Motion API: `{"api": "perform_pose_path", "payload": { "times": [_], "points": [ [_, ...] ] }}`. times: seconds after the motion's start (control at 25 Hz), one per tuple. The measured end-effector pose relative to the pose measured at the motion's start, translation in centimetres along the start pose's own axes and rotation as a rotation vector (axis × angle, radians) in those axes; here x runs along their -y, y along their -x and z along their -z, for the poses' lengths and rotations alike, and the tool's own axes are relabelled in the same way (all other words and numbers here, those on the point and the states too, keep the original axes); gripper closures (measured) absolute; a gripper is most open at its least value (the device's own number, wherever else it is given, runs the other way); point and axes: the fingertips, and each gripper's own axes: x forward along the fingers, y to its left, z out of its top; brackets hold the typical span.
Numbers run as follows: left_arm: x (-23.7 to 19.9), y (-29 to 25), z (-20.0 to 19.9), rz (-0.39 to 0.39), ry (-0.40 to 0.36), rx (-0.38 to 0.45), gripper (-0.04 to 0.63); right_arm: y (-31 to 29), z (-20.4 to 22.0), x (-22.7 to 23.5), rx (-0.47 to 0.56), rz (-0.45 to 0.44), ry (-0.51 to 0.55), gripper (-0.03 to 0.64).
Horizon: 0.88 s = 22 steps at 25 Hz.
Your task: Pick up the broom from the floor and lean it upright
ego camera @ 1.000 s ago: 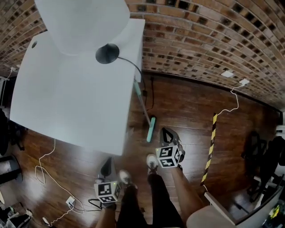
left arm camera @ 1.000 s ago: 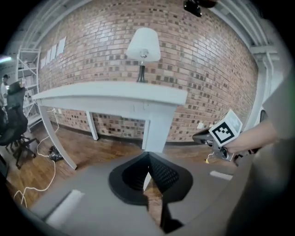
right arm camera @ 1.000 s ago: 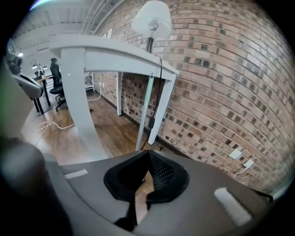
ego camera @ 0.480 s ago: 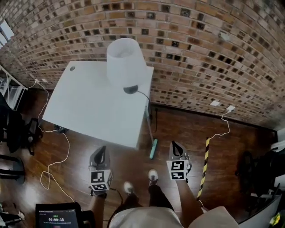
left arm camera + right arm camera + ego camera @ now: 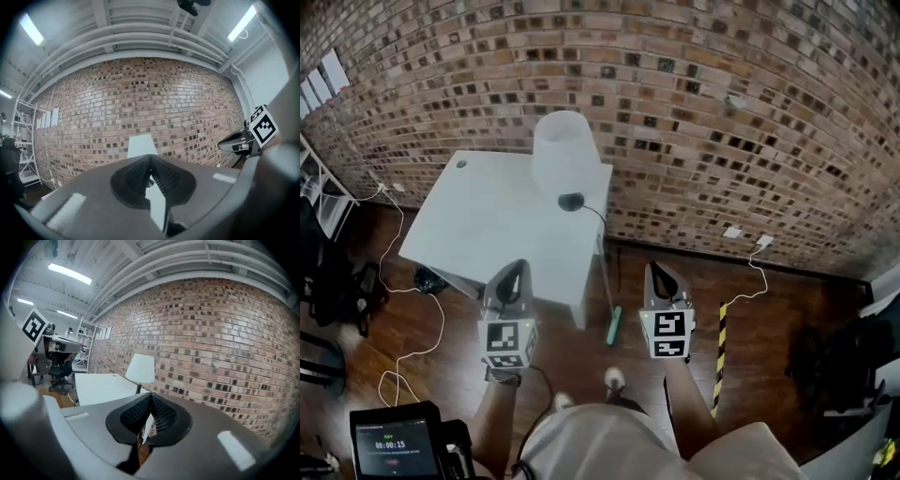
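Note:
The broom [image 5: 612, 309] stands tilted, its teal head on the wood floor and its thin handle resting against the right edge of the white table [image 5: 487, 225]. My left gripper [image 5: 517, 266] is held up in front of the table, shut and empty. My right gripper [image 5: 652, 268] is raised just right of the broom, also shut with nothing in it. Neither touches the broom. In the left gripper view the jaws [image 5: 150, 160] meet at their tips before the brick wall. The right gripper view shows its jaws [image 5: 151, 399] closed, with the table and lamp beyond.
A white lamp [image 5: 565, 155] stands at the table's back edge by the brick wall [image 5: 703, 112]. A yellow-black strip [image 5: 718, 361] lies on the floor at the right. Cables [image 5: 412, 319] trail at the left, near a dark chair [image 5: 337, 281] and a screen [image 5: 389, 441].
Both grippers have risen from near the floor to about table height, and the head view has lifted with them. The broom stays leaning against the table.

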Motion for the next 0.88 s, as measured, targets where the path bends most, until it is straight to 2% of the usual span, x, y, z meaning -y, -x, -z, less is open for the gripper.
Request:
{"api": "perform_pose_path", "payload": {
  "times": [0.12, 0.28, 0.6, 0.88],
  "points": [
    [0.5, 1.1, -1.9, 0.022, -0.018, 0.028, 0.595, 1.4, -2.8, 0.2, 0.058, -0.001, -0.025, 0.604],
    [0.4, 1.8, -2.4, 0.036, -0.028, 0.049, 0.595, 2.4, -4.4, -0.5, 0.098, -0.017, -0.043, 0.604],
    [1.4, 2.0, -0.2, 0.073, -0.017, 0.018, 0.595, 2.8, -3.1, -1.5, 0.075, -0.032, -0.059, 0.604],
    [1.7, 2.9, 0.5, 0.108, -0.061, -0.006, 0.595, 4.0, -3.7, -1.8, 0.073, -0.034, -0.033, 0.604]
  ]
}}
